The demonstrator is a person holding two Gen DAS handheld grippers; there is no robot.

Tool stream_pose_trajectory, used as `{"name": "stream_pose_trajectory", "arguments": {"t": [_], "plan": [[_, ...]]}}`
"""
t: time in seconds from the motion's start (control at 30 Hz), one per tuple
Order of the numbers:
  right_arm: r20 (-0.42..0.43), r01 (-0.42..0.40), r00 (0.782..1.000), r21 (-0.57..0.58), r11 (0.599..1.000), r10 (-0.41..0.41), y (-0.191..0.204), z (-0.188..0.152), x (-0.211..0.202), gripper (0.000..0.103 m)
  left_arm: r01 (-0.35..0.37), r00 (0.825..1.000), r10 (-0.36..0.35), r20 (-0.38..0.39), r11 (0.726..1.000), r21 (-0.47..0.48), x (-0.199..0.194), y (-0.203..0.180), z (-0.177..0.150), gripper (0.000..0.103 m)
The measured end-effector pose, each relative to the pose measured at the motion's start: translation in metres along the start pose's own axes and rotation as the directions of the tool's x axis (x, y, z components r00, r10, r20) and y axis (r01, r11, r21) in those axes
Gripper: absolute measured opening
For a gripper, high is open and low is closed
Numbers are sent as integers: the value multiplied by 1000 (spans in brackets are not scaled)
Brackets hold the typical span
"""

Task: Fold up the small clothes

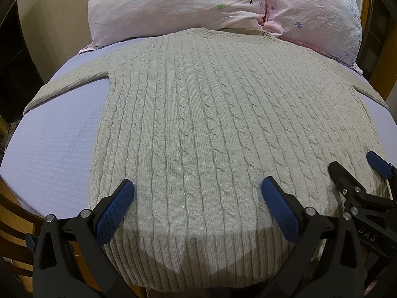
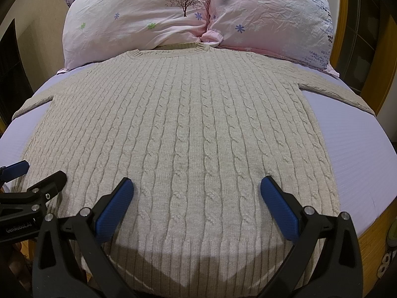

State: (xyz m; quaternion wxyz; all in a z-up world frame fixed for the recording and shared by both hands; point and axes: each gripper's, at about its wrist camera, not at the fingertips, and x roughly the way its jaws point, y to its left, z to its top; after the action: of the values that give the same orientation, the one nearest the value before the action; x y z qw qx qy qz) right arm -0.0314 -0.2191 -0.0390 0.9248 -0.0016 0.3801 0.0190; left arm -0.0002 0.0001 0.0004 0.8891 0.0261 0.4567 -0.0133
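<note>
A beige cable-knit sweater (image 1: 198, 114) lies flat and face up on a lavender bed sheet (image 1: 49, 149), collar toward the pillows, sleeves spread to both sides. It also shows in the right wrist view (image 2: 188, 129). My left gripper (image 1: 197, 188) is open and empty, hovering over the hem's left half. My right gripper (image 2: 197, 188) is open and empty over the hem's right half. Each gripper shows at the other view's edge: the right one (image 1: 352, 171) and the left one (image 2: 42, 171).
Two pink floral pillows (image 1: 173, 7) (image 2: 268, 17) lie beyond the collar. The bed sheet (image 2: 359, 154) is bare on both sides of the sweater. A wooden bed frame (image 2: 377, 226) runs along the edges, with dark furniture at far left.
</note>
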Motion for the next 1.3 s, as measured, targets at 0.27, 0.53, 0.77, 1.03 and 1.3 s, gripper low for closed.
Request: {"name": "stream_pose_trajectory", "arguments": {"t": [0.27,0.53,0.77,1.03,1.3], "plan": [[0,0,1000,0,1000,0,0,0,0,101,0,1000,0,0,1000,0,0,0,0,102],[0,0,1000,0,1000,0,-1,0,0,101,0,1000,0,1,1000,0,0,0,0,102],[-3,1,1000,1,1000,-1,1,-1,0,101,0,1000,0,2,1000,0,0,0,0,102],[17,-18,1000,-25,1000,19,-1,0,0,101,2,1000,-2,-2,1000,8,0,0,4,102],[205,-109,978,308,945,46,-152,63,-36,101,80,992,-83,92,996,40,-6,7,7,102]]}}
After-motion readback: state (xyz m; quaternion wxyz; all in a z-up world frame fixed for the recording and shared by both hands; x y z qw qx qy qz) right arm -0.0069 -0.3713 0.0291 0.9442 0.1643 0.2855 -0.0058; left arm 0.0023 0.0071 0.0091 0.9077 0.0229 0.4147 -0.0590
